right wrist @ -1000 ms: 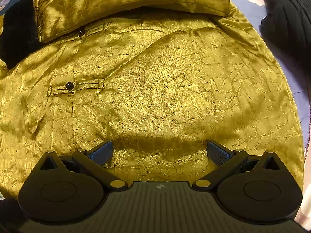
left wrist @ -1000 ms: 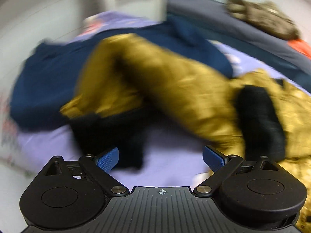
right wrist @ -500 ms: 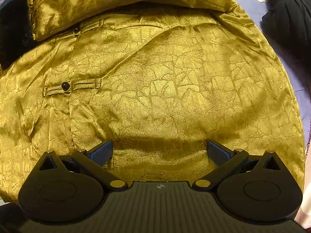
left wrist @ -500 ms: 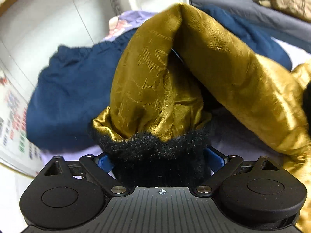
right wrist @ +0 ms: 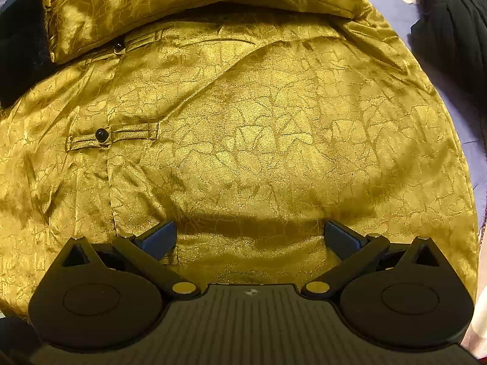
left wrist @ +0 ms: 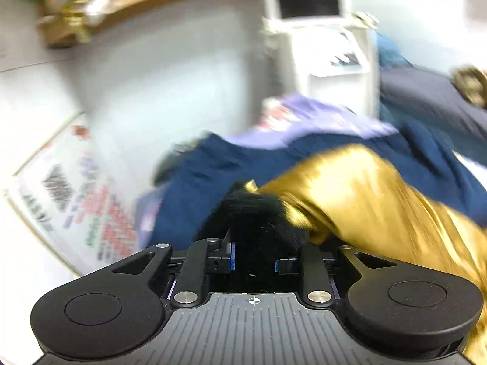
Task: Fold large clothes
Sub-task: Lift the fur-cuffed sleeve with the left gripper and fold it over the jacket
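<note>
A gold satin jacket (right wrist: 258, 127) with black knot buttons lies spread flat, filling the right wrist view. One sleeve with a black fur cuff (right wrist: 21, 45) lies folded across its top. My right gripper (right wrist: 251, 237) is open and empty, hovering just over the jacket's lower part. In the left wrist view my left gripper (left wrist: 254, 263) is shut on the other sleeve's black fur cuff (left wrist: 258, 216), and the gold sleeve (left wrist: 380, 194) trails off to the right, lifted above the bed. That view is motion-blurred.
A navy garment (left wrist: 213, 176) lies on the lilac floral sheet (left wrist: 304, 115) beyond the sleeve. A black garment (right wrist: 453, 27) lies at the jacket's right. A white machine with a screen (left wrist: 316, 30) stands by the white wall, and a poster (left wrist: 76, 200) is at the left.
My left gripper closed on the fur cuff and lifted the sleeve up and leftward, the view tilting toward the wall. My right gripper barely moved and stayed open.
</note>
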